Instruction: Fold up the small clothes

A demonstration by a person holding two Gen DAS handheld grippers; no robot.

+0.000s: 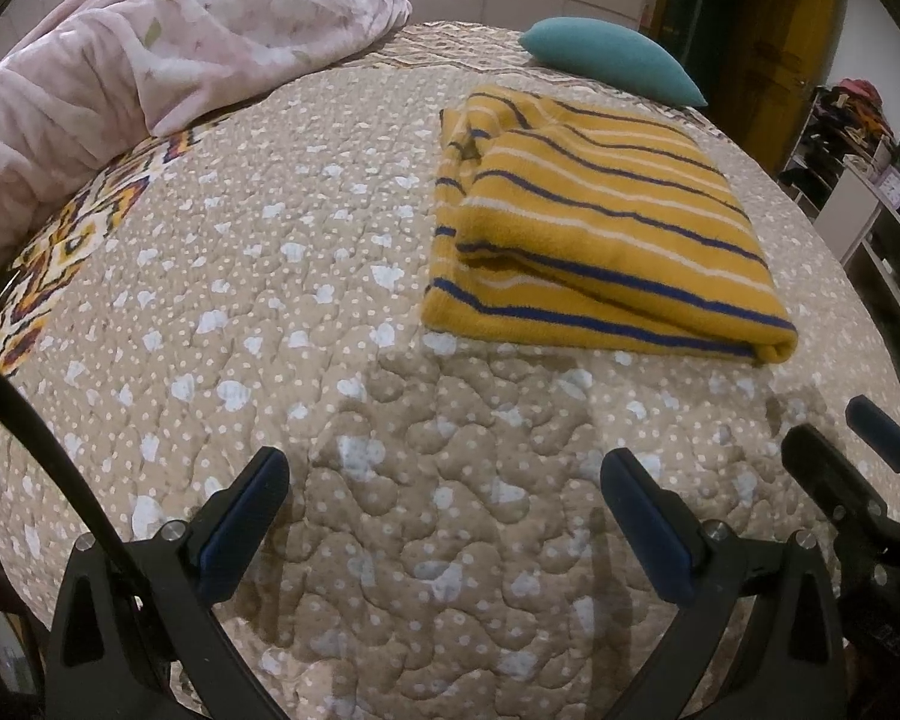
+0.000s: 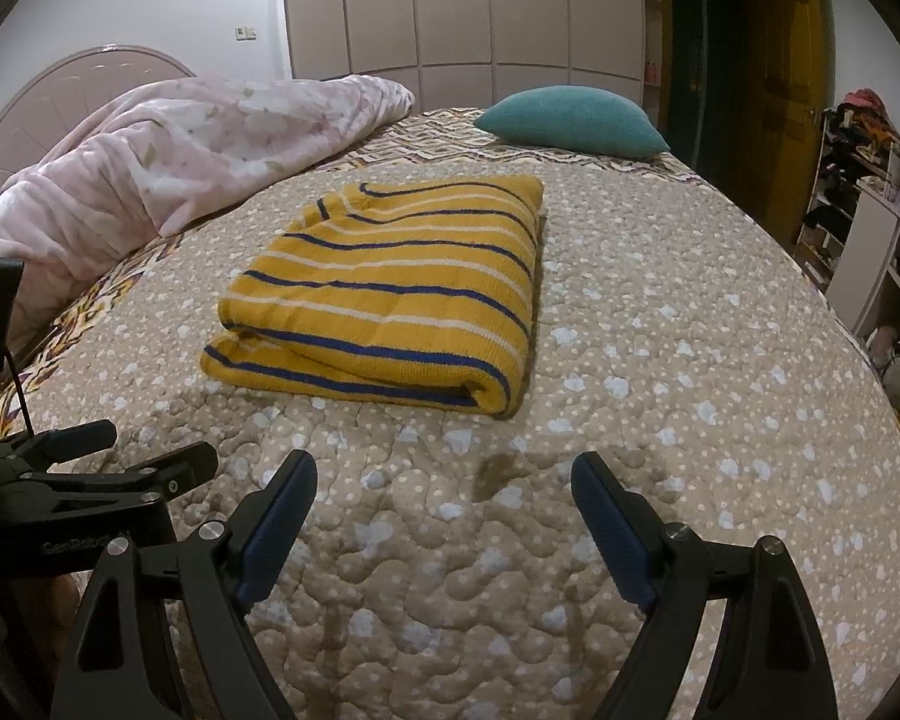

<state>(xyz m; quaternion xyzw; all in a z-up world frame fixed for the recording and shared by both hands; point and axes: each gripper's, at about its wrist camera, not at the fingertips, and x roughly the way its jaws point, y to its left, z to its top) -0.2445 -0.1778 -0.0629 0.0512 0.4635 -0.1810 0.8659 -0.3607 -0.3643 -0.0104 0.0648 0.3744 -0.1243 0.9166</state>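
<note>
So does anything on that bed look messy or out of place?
Mostly no. The striped yellow garment lies folded on the quilt, though its far left corner is slightly rumpled. The pink blanket is heaped loosely along the left side.

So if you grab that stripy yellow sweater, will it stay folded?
Probably not. The sweater looks like soft knit, so it would likely droop and unfold. It seems fuzzy, not slippery, and its loose layered edge could easily slide apart.
</note>
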